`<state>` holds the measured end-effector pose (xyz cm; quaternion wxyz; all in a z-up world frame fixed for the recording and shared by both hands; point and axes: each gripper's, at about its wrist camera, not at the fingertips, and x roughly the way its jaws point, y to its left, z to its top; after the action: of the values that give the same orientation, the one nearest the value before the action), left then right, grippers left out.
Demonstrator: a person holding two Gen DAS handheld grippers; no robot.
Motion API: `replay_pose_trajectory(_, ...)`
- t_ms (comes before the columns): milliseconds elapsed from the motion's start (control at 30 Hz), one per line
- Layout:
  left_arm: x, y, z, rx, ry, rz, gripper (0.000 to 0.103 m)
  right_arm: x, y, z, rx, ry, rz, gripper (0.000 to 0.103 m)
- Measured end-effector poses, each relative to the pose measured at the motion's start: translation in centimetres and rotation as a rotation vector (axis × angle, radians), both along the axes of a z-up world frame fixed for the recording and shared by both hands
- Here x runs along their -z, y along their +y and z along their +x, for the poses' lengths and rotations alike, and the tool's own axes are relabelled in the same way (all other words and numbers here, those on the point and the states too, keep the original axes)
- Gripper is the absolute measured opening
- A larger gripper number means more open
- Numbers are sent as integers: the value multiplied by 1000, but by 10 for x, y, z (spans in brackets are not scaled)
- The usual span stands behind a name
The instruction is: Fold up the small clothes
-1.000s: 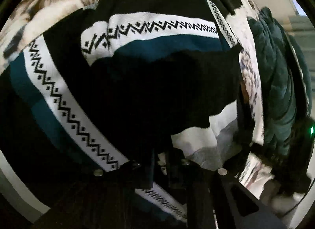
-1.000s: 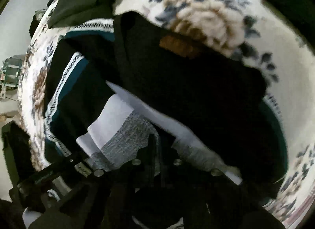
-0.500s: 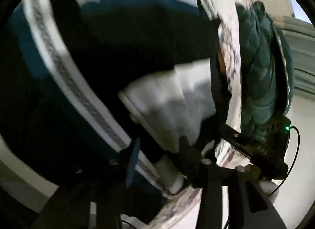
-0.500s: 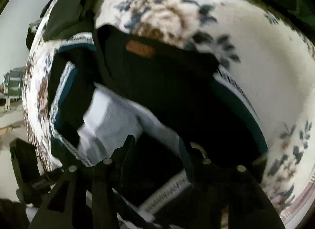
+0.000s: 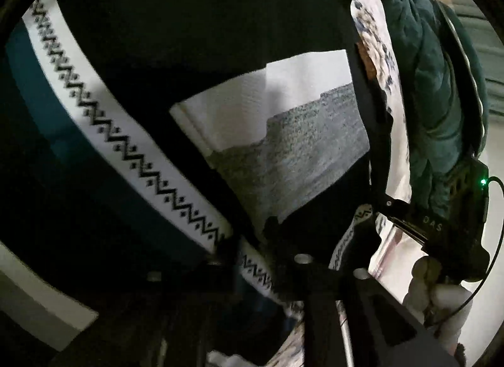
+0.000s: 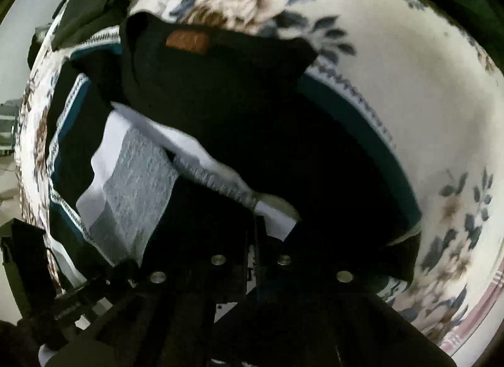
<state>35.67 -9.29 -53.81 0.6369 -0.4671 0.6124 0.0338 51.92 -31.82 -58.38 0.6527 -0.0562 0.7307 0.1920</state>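
A: Where does the garment point(image 6: 220, 108) lie from the two grippers?

B: On the flowered bedspread point(image 6: 393, 83), directly ahead of both and below them — a black piece with teal and zigzag-patterned white bands and a white-and-grey panel point(image 5: 283, 133) on top. Its long patterned band point(image 5: 126, 146) runs diagonally across the left view, down toward the left gripper point(image 5: 252, 234).

A: And the jaws?

B: The left ones are closing, with the patterned edge of the cloth between them. The right gripper point(image 6: 255, 225) looks pressed together on the near hem by the white strip, apparently pinching it.

A: Which is nearer the panel?

B: Both sit at the near edge; the right looks closer to the fold.

A: Counts?

B: One garment being folded, two grippers, one bedspread, a dark green cloth heap point(image 5: 434, 83) beside it.
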Motion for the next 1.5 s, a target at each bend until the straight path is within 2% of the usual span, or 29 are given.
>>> replay_pose_trajectory(33, -5, 1, -1, 31, 0, 28, 36, -3, -3, -1, 21, 10, 11, 7)
replay_pose_trajectory(67, -16, 2, -3, 85, 1, 95, 56, -7, -6, -2, 38, 21, 19, 17)
replay_pose_trajectory(100, -23, 4, -6, 118, -1, 143, 69, -13, -11, -4, 60, 24, 21, 40)
replay_pose_trajectory(133, -33, 5, -10, 153, -14, 199, 84, -21, -16, -10, 84, 14, 27, 50)
replay_pose_trajectory(167, -40, 5, -15, 177, -31, 234, 85, -35, -28, -17, 118, -4, 49, 57)
replay_pose_trajectory(267, -65, -4, -39, 311, -81, 377, 86, -65, -55, -44, 209, -17, 61, 70)
replay_pose_trajectory(300, -70, -9, -49, 348, -86, 389, 87, -73, -61, -56, 238, -23, 63, 80)
replay_pose_trajectory(367, -76, -21, -69, 404, -99, 392, 87, -89, -80, -85, 298, -25, 58, 92)
replay_pose_trajectory(467, -81, -51, -94, 475, -103, 379, 87, -110, -102, -123, 374, -36, 32, 94)
replay_pose_trajectory(567, -78, -95, -122, 509, -93, 314, 87, -123, -126, -145, 400, -29, 34, 102)
replay_pose_trajectory(633, -75, -127, -123, 528, -88, 305, 87, -125, -142, -150, 398, -32, 46, 102)
replay_pose_trajectory(767, -60, -194, -150, 597, -64, 309, 87, -106, -160, -142, 373, -8, 101, 102)
replay_pose_trajectory(867, -40, -244, -166, 635, -21, 337, 87, -77, -173, -118, 353, 30, 135, 102)
replay_pose_trajectory(933, -31, -260, -173, 634, -6, 354, 87, -55, -180, -98, 333, 58, 162, 102)
replay_pose_trajectory(967, -22, -270, -175, 631, 8, 387, 87, -42, -181, -86, 321, 71, 171, 102)
replay_pose_trajectory(1033, -9, -276, -175, 611, 33, 436, 87, -22, -180, -72, 302, 92, 197, 102)
replay_pose_trajectory(1133, -3, -270, -172, 554, 42, 449, 87, 11, -172, -49, 266, 116, 211, 102)
replay_pose_trajectory(1200, -3, -265, -171, 528, 54, 445, 87, 21, -170, -44, 252, 126, 189, 102)
replay_pose_trajectory(1333, -17, -253, -168, 477, 54, 371, 87, 18, -176, -49, 195, 162, 179, 102)
replay_pose_trajectory(1367, -25, -252, -167, 467, 40, 366, 87, 14, -185, -54, 169, 189, 146, 102)
replay_pose_trajectory(1500, -30, -256, -165, 479, 41, 404, 87, -4, -228, -69, 147, 258, 108, 102)
